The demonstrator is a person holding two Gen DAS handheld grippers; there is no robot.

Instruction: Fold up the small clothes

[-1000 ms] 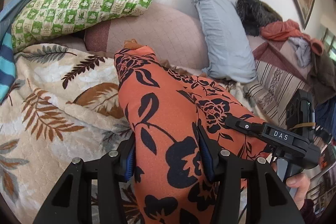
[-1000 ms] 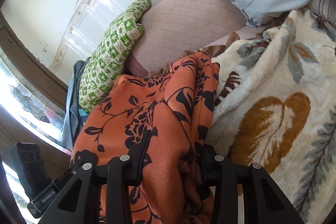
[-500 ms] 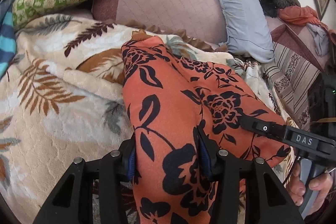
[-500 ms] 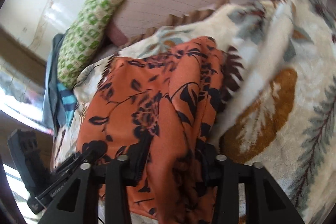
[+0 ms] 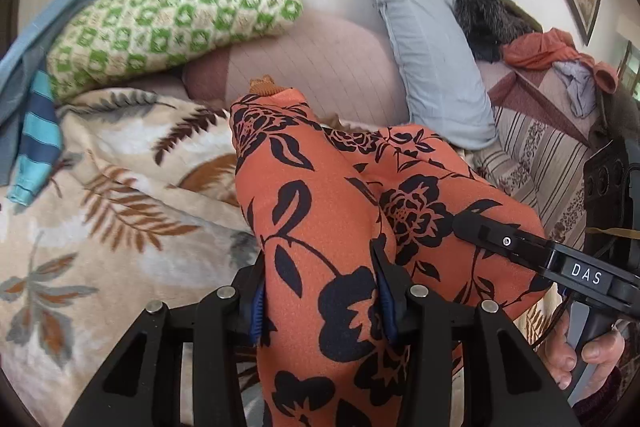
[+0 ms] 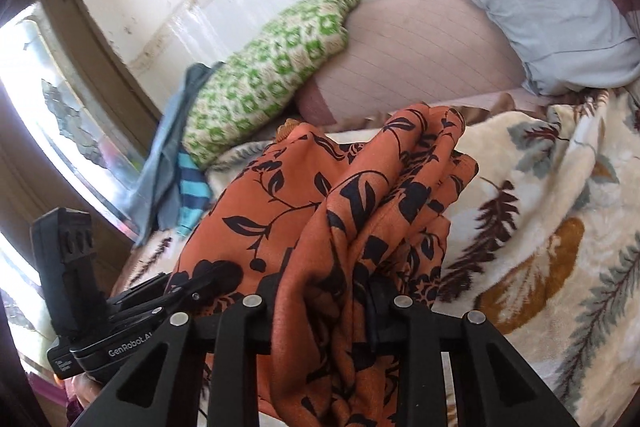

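Note:
An orange garment with a black flower print [image 5: 304,187] hangs bunched between both grippers above the leaf-patterned blanket [image 5: 100,227]. My left gripper [image 5: 322,291] has its blue pads pressed on one fold, and its jaws are closing. My right gripper [image 6: 326,291] pinches a thicker gathered bundle of the same garment [image 6: 360,195], and its jaws are closing too. The right gripper's finger [image 5: 480,233] shows at the right of the left wrist view, with a hand [image 5: 580,351] on its grip. The left gripper's fingertip [image 6: 200,277] reaches the cloth from the lower left.
A green checked pillow [image 5: 172,23], a pink pillow [image 5: 320,67] and a grey-blue pillow [image 5: 432,67] lean on the white wall. A teal striped cloth [image 5: 40,131] lies at the left. Loose clothes [image 5: 552,55] pile up at the far right. A window [image 6: 40,87] is on the left.
Both grippers kept hold of the orange garment and rose with it. The right wrist view rolled, and the cloth bundle between its fingers looks narrower. The pillows sit lower in the left view than half a second ago.

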